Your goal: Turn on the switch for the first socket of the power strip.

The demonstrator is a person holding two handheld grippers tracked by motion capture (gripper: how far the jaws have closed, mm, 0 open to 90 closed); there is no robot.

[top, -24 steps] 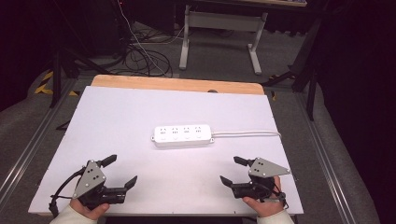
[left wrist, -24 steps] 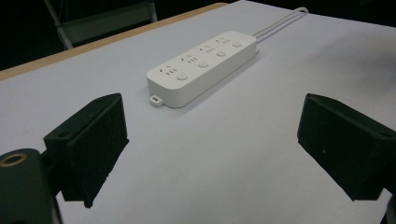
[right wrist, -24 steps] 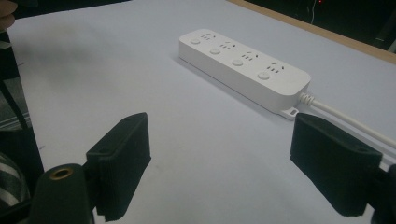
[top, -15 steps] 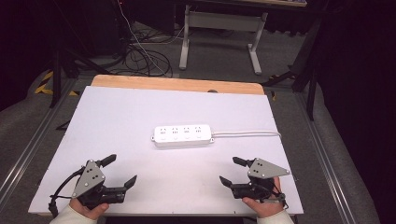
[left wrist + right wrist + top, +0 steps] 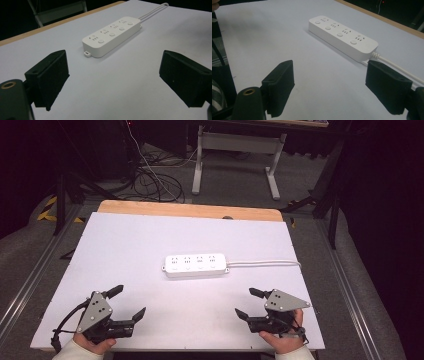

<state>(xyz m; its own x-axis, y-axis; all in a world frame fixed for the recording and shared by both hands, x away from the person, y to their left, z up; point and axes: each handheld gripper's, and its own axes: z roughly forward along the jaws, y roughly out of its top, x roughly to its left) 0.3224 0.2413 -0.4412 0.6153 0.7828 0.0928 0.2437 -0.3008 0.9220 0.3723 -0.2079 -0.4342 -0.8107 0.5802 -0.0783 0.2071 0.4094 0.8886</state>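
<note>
White power strip [image 5: 195, 266], four outlets with four round buttons, is being shown lying flat near the middle of the table [image 5: 125, 245], its long side running parallel to the near edge. White cord [image 5: 265, 264] is being seen leaving its right end and running toward the table's right edge.

Left gripper [image 5: 128, 303] is being held low at the near left corner, jaws spread wide with nothing between them. The power strip is being framed ahead of it and well apart, toward the table's centre; in the left gripper view [image 5: 112, 33] it is lying beyond the gap of the jaws.

Right gripper [image 5: 248, 303] is being held low at the near right corner, jaws likewise wide and empty. The strip is lying ahead and well apart, seen in the right gripper view [image 5: 343, 35] with its cord [image 5: 397, 67] passing behind the right-hand jaw.
</note>
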